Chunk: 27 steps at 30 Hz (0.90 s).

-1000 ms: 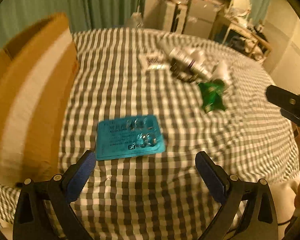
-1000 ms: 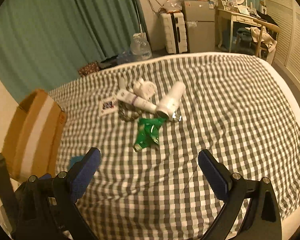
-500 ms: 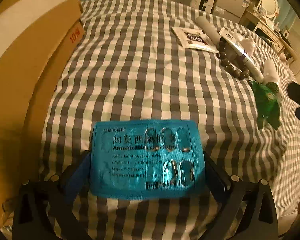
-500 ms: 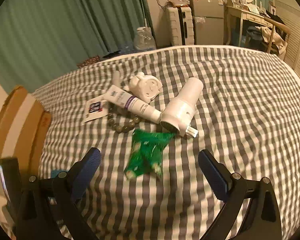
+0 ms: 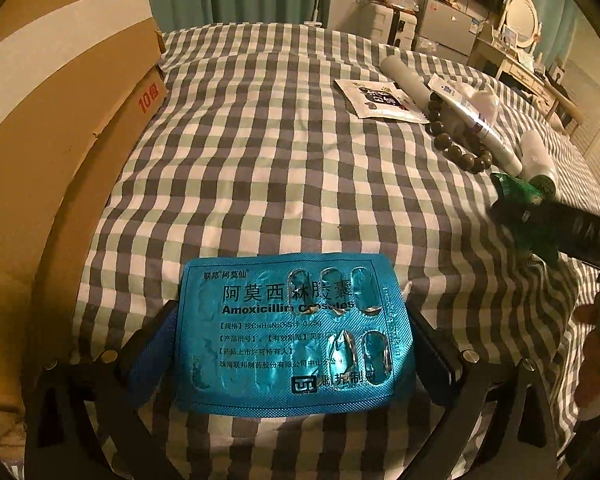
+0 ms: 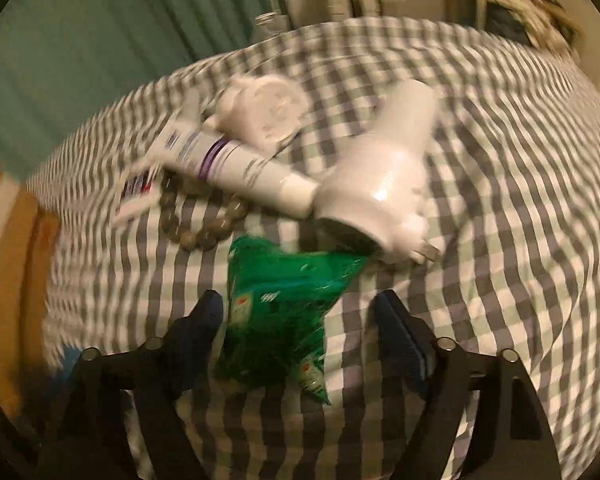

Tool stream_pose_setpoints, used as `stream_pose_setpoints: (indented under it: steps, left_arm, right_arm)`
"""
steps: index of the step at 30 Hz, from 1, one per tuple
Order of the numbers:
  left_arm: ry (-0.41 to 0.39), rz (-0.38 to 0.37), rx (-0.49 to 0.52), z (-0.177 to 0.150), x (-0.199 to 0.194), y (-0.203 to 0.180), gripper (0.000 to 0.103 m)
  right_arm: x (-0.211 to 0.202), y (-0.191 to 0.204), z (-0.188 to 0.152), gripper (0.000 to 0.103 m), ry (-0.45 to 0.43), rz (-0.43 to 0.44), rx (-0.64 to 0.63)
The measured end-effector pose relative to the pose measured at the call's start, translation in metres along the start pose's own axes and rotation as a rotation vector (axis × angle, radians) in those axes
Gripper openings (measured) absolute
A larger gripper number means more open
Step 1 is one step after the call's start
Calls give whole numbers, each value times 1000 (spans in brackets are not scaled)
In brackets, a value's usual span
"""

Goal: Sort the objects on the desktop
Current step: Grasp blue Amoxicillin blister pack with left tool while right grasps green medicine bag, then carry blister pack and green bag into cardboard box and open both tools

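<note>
Surface: a grey, white and pale-green checked cloth [image 5: 284, 152] covers the tabletop and carries every item.
Left tool [image 5: 292, 344]: pointed steeply down; its two blue-padded fingers [image 5: 152, 354] flank the short sides of the blister pack. Whether the pads press on the pack or only stand beside it cannot be told.
Blister pack [image 5: 292, 336]: teal foil amoxicillin sheet, several pockets torn open, lying flat on the cloth at the near edge, between the left tool's fingers.
Cardboard box [image 5: 60, 128]: brown with a pale tape stripe and red print, at the left margin, beside the cloth.
Right tool [image 6: 300, 316]: jaws apart and just closing inward, with the green packet between them; the left finger [image 6: 204, 316] stands just beside the packet's edge, the right finger clear of it.
Green packet [image 6: 284, 308]: crinkled foil bag lying on the cloth, its far corner touching the mouth of the white bottle.
White bottle [image 6: 384, 172]: on its side, beyond the packet.
White tube [image 6: 236, 164]: lying across a bead bracelet [image 6: 204, 228], its cap end against the bottle.
Sachet [image 5: 380, 100]: flat, printed, left of the bracelet.
Right-view quality: motion-blurred.
</note>
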State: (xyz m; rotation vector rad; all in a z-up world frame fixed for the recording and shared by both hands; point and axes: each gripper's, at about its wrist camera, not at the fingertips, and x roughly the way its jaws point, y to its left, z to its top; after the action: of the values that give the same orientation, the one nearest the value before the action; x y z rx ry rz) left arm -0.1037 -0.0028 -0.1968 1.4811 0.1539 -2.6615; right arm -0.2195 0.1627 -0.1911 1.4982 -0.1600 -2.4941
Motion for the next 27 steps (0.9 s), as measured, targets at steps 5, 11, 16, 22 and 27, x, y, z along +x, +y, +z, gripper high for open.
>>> stream_pose_setpoints:
  steps: [5, 11, 16, 22, 27]
  left_arm:
    - [-31, -7, 24, -10, -13, 4, 100]
    - [-17, -20, 17, -13, -25, 5, 100]
    - [-72, -46, 14, -7, -53, -2, 100]
    - [-180, -61, 35, 13, -107, -8, 100]
    - [-234, -45, 16, 25, -144, -1, 100]
  right_arm:
    - [-8, 11, -10, 60, -47, -65, -61]
    - [-32, 16, -29, 37, -49, -72, -73]
    - [-66, 14, -39, 37, -88, -51, -62]
    - [-126, 27, -49, 37, -180, 23, -62]
    - [-162, 38, -63, 37, -203, 68, -52]
